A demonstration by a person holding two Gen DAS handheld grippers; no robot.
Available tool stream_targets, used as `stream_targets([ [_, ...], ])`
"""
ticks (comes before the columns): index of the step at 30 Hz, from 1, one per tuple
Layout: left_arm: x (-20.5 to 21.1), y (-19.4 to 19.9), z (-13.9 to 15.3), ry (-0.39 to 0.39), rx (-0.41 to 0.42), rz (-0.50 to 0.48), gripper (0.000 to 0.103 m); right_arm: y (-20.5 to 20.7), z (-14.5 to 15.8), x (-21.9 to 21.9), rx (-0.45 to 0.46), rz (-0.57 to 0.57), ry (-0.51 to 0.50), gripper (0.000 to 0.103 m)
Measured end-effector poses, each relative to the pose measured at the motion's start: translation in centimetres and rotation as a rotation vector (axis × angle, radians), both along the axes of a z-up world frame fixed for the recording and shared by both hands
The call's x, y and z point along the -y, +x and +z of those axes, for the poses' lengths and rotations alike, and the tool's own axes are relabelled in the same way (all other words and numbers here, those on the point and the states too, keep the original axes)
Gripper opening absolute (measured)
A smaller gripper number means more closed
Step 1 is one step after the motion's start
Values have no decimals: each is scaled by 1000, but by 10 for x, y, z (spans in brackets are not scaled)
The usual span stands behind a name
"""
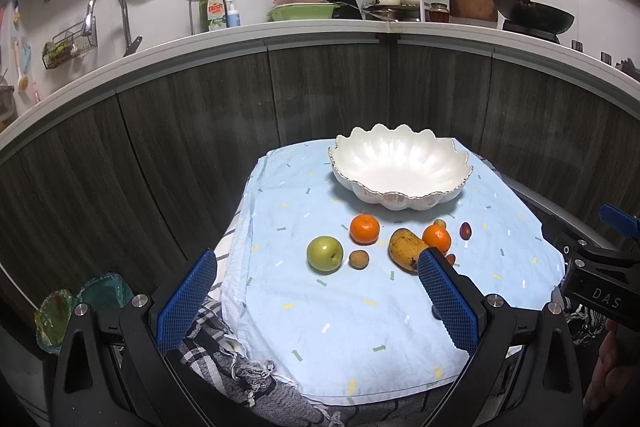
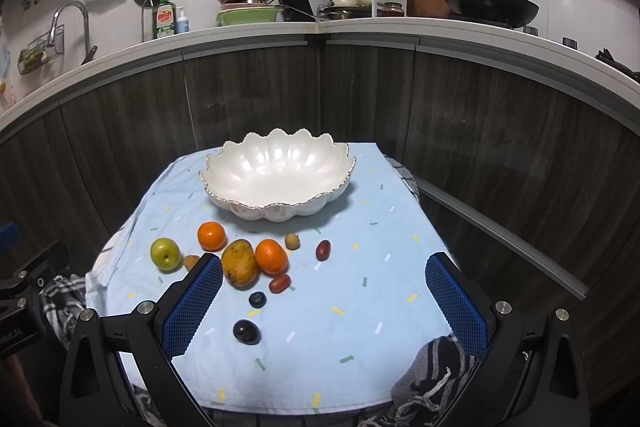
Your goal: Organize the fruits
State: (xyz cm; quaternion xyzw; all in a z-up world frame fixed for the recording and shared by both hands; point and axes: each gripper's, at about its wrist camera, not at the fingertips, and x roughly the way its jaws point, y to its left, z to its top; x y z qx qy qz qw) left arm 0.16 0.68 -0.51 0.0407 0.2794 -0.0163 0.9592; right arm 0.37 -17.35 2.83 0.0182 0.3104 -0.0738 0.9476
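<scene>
A white scalloped bowl (image 1: pixel 400 169) (image 2: pixel 276 177) stands empty at the back of a light blue cloth (image 1: pixel 344 307) (image 2: pixel 340 307). In front of it lie a green apple (image 1: pixel 325 253) (image 2: pixel 165 254), two oranges (image 1: pixel 364 229) (image 1: pixel 436 237) (image 2: pixel 211 235) (image 2: pixel 271 256), a yellow mango (image 1: pixel 406 249) (image 2: pixel 239 263), small brown longans (image 1: pixel 359 259) (image 2: pixel 292 241), reddish jujubes (image 1: pixel 465 230) (image 2: pixel 323 250) (image 2: pixel 279 283) and two dark berries (image 2: pixel 257 299) (image 2: pixel 246 331). My left gripper (image 1: pixel 316 307) is open and empty, near the front. My right gripper (image 2: pixel 324 307) is open and empty above the berries.
The cloth covers a small table draped with a checked blanket (image 1: pixel 224 355) (image 2: pixel 436 367). Dark cabinet fronts (image 1: pixel 200 131) curve behind it under a counter with a sink tap (image 1: pixel 108 11), dishes and a wok (image 2: pixel 488 5). The right gripper's body (image 1: pixel 600 279) shows at the left wrist view's right edge.
</scene>
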Motion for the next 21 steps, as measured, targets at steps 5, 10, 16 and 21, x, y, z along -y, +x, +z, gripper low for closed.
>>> stream_targets([
  [5, 5, 4, -1, 18, -8, -15, 102, 4, -5, -2, -12, 19, -2, 103],
  [10, 6, 12, -7, 37, -28, -23, 102, 9, -12, -7, -28, 39, -10, 103],
  [16, 8, 17, -17, 67, -28, -42, 102, 16, -21, -13, -53, 66, -13, 103],
  [21, 2, 24, -26, 61, -51, -40, 102, 23, -31, -20, -75, 92, -21, 103],
])
